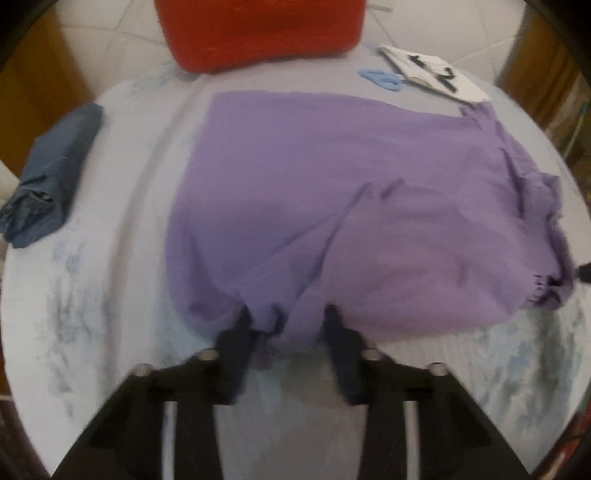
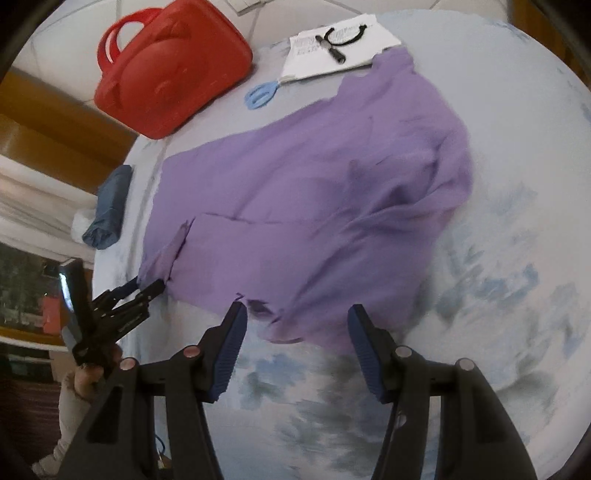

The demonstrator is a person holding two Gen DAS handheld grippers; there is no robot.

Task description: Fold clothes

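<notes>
A purple garment lies spread over the centre of a pale blue-mottled table cover. At lower centre, the left gripper has its two dark fingers spread apart at the garment's near edge, cloth bunched between them. A folded dark blue garment lies at left. At top: red case, blue scissors, white paper.

Soft, even indoor light; both fisheye views are motion-blurred and bend strongly toward dark edges.
</notes>
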